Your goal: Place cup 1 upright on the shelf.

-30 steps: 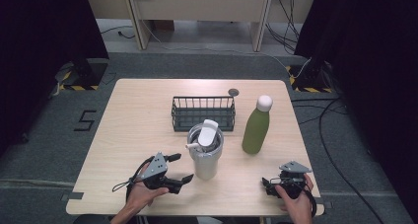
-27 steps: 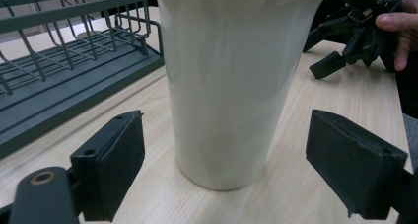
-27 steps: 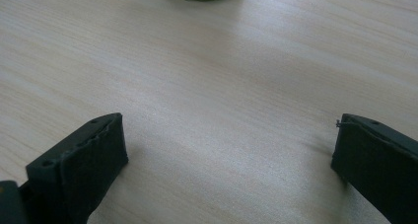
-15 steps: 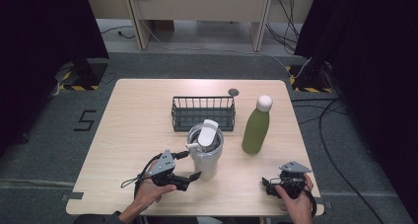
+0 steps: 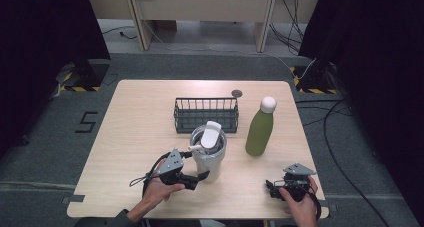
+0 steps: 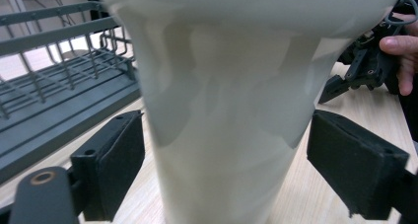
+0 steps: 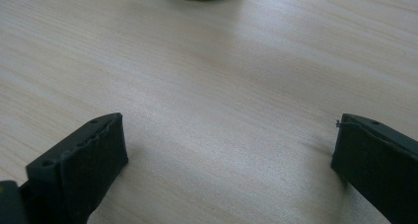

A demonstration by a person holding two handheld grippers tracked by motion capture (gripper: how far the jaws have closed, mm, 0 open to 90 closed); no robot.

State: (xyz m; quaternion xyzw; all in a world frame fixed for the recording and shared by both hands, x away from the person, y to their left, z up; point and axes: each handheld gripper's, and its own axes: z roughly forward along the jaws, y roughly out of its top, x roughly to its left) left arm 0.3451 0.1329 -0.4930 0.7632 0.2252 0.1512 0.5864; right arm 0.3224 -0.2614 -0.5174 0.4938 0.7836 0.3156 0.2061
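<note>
Tumbler, cream-coloured with a lidded top, stands on the tabletop just in front of the wire basket, with the green bottle to its right. Since a second ago the left tongs have moved in from beside the tumbler and now straddle its lower body, spread wide, pads apart from the wall on both sides. A grasp looks imminent; nothing is gripped yet. Right tongs rest wide and empty near the front edge, unchanged.

Overhead camera faces forward over the whole table; gripper cameras sit low, close; left shares the tumbler.
</note>
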